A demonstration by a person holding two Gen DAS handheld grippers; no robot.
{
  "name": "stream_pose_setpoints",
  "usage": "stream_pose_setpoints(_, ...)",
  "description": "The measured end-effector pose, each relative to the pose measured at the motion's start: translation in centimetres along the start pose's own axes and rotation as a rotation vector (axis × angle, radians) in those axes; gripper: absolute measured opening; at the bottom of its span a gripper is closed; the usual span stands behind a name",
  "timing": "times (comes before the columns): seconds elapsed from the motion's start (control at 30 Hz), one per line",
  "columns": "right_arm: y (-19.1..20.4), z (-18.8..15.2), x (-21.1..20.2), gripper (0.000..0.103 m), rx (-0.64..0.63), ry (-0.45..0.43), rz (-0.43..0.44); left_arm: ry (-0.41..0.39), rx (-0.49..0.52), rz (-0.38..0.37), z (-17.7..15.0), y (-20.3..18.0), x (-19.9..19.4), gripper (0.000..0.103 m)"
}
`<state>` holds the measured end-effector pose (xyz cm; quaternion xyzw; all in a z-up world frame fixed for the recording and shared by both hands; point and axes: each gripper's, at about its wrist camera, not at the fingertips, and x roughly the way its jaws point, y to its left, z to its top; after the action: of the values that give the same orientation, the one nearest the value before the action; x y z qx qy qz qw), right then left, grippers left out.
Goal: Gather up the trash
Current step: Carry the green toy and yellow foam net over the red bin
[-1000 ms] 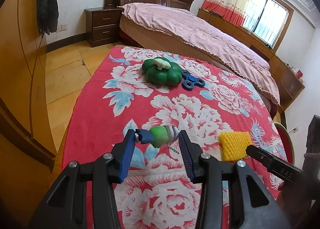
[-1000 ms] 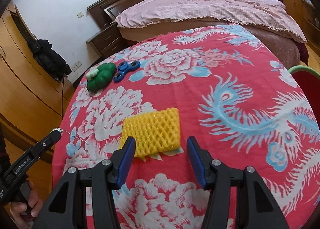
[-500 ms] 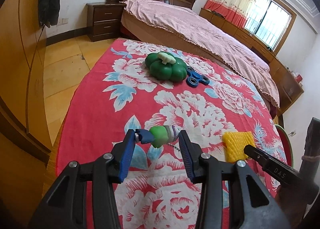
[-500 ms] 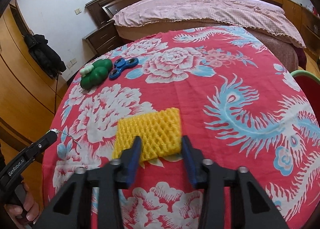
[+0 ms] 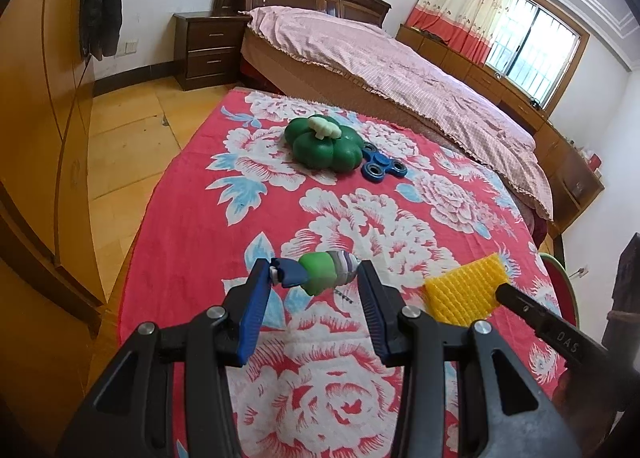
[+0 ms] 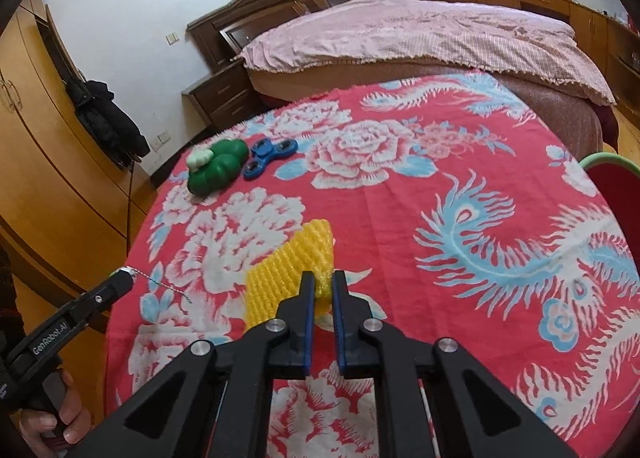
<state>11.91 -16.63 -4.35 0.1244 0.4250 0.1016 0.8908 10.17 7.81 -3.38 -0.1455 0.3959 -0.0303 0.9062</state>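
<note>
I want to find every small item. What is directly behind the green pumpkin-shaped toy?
A blue three-armed fidget spinner lies behind the green pumpkin-shaped plastic toy; the toy covers part of it.

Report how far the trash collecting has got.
Nothing looks binned yet. In hand: the right gripper is shut on the yellow foam fruit net; the left gripper holds a small green and blue toy keychain. Left on the floral cloth: green pumpkin toy, blue fidget spinner.
</note>
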Motion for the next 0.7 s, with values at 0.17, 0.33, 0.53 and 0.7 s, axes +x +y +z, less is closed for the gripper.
stream_pose_setpoints(0.17,-0.3,0.2,-2.5,0.010,0.006,-0.061,0.006,-0.010,0.007,-0.015,-0.1,-0.7,-1.0,0.045)
stream_pose_setpoints(0.33,-1.2,0.4,-5.3,0.009,0.027,-0.119,0.013,-0.023,0.018,-0.048,-0.2,-1.9,-2.2,0.045)
stream_pose_setpoints(0.53,-2.9,0.2,-8.7,0.009,0.065,-0.182,0.004,-0.036,0.050,-0.085,-0.4,-4.1,-3.5,0.045)
stream_pose_setpoints(0.7,-4.9,-0.2,-11.8,0.009,0.105,-0.246,-0.010,-0.022,0.081,-0.145,-0.7,-6.6,-4.1,0.045)
